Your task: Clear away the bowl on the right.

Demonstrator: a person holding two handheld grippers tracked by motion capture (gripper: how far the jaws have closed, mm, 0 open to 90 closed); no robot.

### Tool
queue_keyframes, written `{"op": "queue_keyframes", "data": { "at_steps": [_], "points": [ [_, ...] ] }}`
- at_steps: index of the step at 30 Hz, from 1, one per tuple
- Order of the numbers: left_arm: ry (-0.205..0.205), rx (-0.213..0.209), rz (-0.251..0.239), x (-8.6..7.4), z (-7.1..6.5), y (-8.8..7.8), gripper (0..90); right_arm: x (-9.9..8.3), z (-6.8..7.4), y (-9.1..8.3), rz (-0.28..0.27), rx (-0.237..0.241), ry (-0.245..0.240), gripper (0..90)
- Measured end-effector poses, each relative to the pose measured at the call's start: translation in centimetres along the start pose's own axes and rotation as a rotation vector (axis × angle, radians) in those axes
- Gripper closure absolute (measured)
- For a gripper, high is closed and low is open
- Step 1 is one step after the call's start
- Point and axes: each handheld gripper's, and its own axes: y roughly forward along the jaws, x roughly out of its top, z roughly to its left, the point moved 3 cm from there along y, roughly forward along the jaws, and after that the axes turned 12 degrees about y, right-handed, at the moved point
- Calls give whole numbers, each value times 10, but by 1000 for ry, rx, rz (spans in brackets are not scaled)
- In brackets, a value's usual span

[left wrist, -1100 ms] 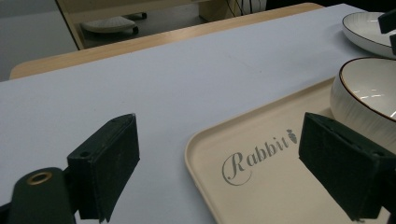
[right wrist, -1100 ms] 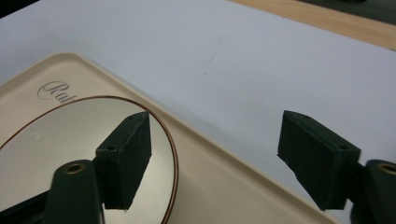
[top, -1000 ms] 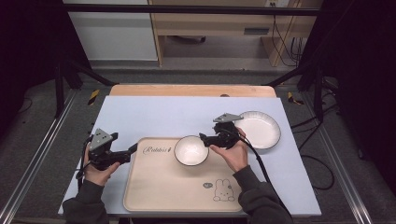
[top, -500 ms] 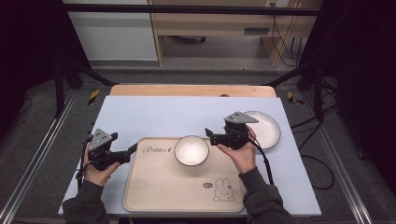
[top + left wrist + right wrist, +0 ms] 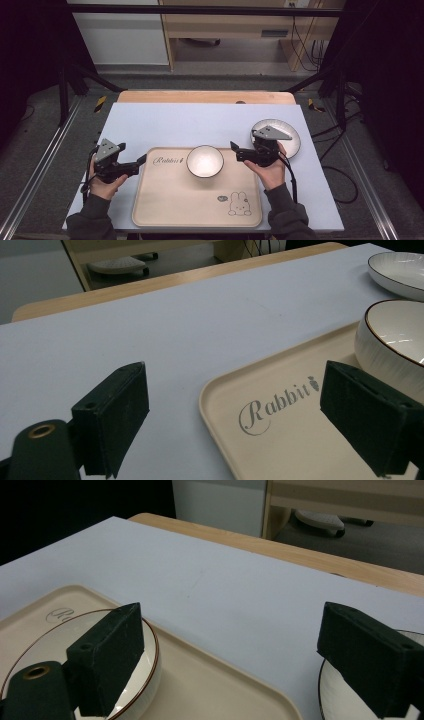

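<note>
Nearest the person, a cream tray (image 5: 175, 200) with rounded corners lies on the pale blue table top (image 5: 200, 125). A small rabbit drawing (image 5: 239, 205) marks its near right part, and the word "Rabbit" (image 5: 169, 160) is printed near its far left corner.

A white bowl (image 5: 205, 161) with a thin dark rim stands on the far part of the tray, right of the lettering.

The left gripper (image 5: 141, 160), held in the left hand (image 5: 106, 185), sits at the tray's left edge. Its jaws are spread wide and hold nothing. In the left gripper view the tray's corner and the lettering lie between the jaws, and the bowl (image 5: 395, 347) stands just behind the jaw at the frame's right.

The right gripper (image 5: 233, 150), held in the right hand (image 5: 270, 172), is at the tray's right edge, its tips pointing toward the bowl but apart from it. Its jaws are also wide apart and empty. In the right gripper view the bowl (image 5: 70, 655) lies partly behind one jaw.

Just beyond that hand a white plate (image 5: 290, 134) rests on the table top, partly covered by the gripper's grey plate.

Farther off, a strip of bare wooden table edge (image 5: 205, 96) runs along the back. Past it are grey floor (image 5: 200, 80), black stand legs (image 5: 85, 75) and cables (image 5: 305, 35).
</note>
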Motion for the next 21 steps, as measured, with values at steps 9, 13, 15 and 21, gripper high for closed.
{"op": "queue_keyframes", "data": {
  "at_steps": [9,13,15,21],
  "points": [
    [-12,4,8,-5,2,0,118,-11,-12,-18,-28,-9,5,99],
    [-10,5,19,-8,2,0,118,-19,-19,-25,-31,-16,10,98],
    [-14,6,22,-10,2,0,117,-23,-23,-28,-27,-20,9,95],
    [-19,11,37,-16,3,0,118,-33,-29,-32,-10,-35,14,94]
  ]
}}
